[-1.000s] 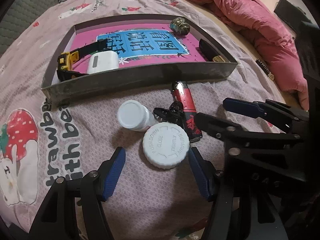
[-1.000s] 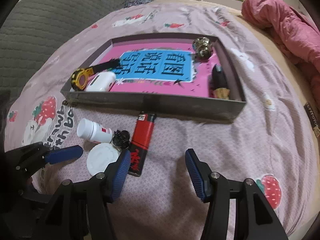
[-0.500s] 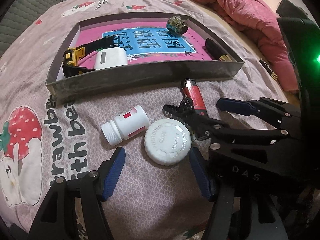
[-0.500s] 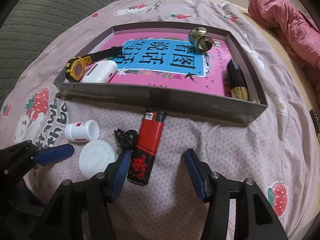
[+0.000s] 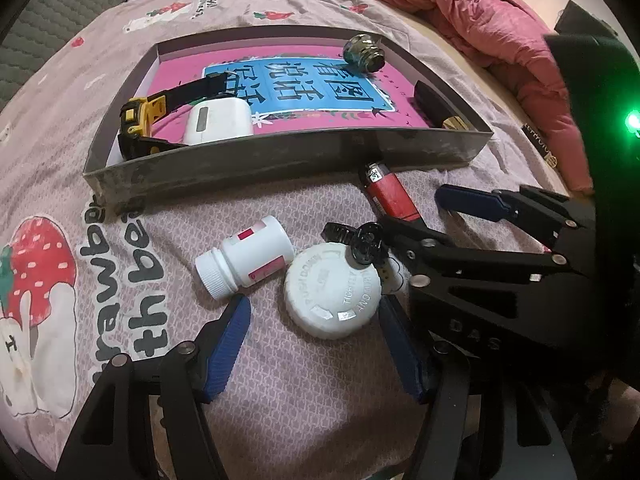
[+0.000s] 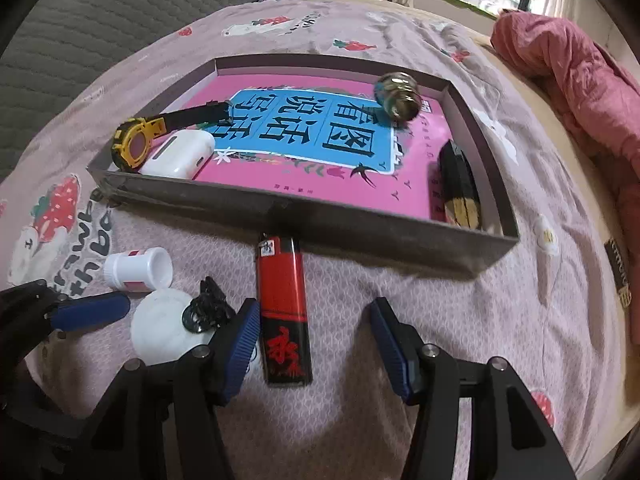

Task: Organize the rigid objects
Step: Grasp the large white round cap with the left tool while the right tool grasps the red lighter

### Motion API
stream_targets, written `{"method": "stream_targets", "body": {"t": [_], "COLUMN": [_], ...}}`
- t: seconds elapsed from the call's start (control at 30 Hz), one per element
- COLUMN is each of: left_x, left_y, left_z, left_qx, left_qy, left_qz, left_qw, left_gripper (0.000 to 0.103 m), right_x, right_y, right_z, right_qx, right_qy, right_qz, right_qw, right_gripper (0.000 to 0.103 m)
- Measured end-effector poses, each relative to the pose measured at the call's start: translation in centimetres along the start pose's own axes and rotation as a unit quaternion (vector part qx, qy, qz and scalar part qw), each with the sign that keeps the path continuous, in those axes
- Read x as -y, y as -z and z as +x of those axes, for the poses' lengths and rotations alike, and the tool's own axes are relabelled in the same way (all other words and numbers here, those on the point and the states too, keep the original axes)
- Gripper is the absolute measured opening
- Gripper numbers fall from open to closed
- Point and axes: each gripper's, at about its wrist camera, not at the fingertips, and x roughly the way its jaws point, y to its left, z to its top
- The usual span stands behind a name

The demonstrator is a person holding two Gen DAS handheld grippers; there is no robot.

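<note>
My left gripper [image 5: 314,344] is open, its blue pads on either side of a white screw cap [image 5: 332,292] lying on the bed sheet. A white pill bottle [image 5: 248,256] lies on its side just left of the cap, and a black clip [image 5: 360,240] rests on the cap's far edge. My right gripper [image 6: 316,344] is open too, with a red and black lighter [image 6: 284,308] lying between its fingers, close to the left one. In the right wrist view the cap [image 6: 164,332], clip [image 6: 208,308] and bottle [image 6: 138,268] sit to the left.
A shallow grey box [image 5: 280,160] lined with a pink book stands just beyond. It holds a yellow watch [image 5: 140,116], a white earbud case [image 5: 218,122], a metal knob [image 5: 364,56] and a black case [image 6: 458,184]. A pink quilt [image 5: 480,20] lies at the far right.
The right gripper has come in over the lighter, which now lies between its fingers rather than at the left fingertip. The left gripper stays around the white cap.
</note>
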Motion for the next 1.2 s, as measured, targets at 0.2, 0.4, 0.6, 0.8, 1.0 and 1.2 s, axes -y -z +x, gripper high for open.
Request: {"method": "stream_targets", "body": {"t": [0.2, 0.4, 0.6, 0.8, 1.0, 1.2], "left_x": [0.3, 0.5, 0.5, 0.3, -0.4, -1.7], "left_y": [-0.2, -0.6, -1.1, -1.3, -0.8, -0.6], "left_z": [0.7, 1.5, 1.9, 2.3, 1.9, 1.5], "left_qx": [-0.002, -0.002, 0.000, 0.000, 0.001, 0.001], "left_qy": [-0.004, -0.009, -0.014, -0.009, 0.015, 0.051], "left_qz": [0.003, 0.004, -0.001, -0.010, -0.018, -0.048], "left_qw": [1.0000, 1.0000, 0.9999, 0.9999, 0.9997, 0.9975], "left_gripper": [0.069, 0.069, 0.069, 0.069, 0.067, 0.056], "right_x": [-0.2, 0.6, 1.4, 2.4, 3.2, 3.5], "right_y": [-0.2, -0.1, 0.1, 0.6, 1.9, 2.4], "right_z": [0.7, 0.8, 0.4, -0.2, -0.9, -1.2], "right_qx": [0.003, 0.009, 0.014, 0.020, 0.021, 0.020], "right_qy": [-0.007, -0.022, -0.033, -0.046, -0.060, -0.073], "right_qz": [-0.007, 0.002, 0.024, 0.046, 0.068, 0.087], "right_qw": [1.000, 1.000, 0.999, 0.998, 0.996, 0.993], "right_gripper": [0.057, 0.048, 0.026, 0.023, 0.023, 0.023]}}
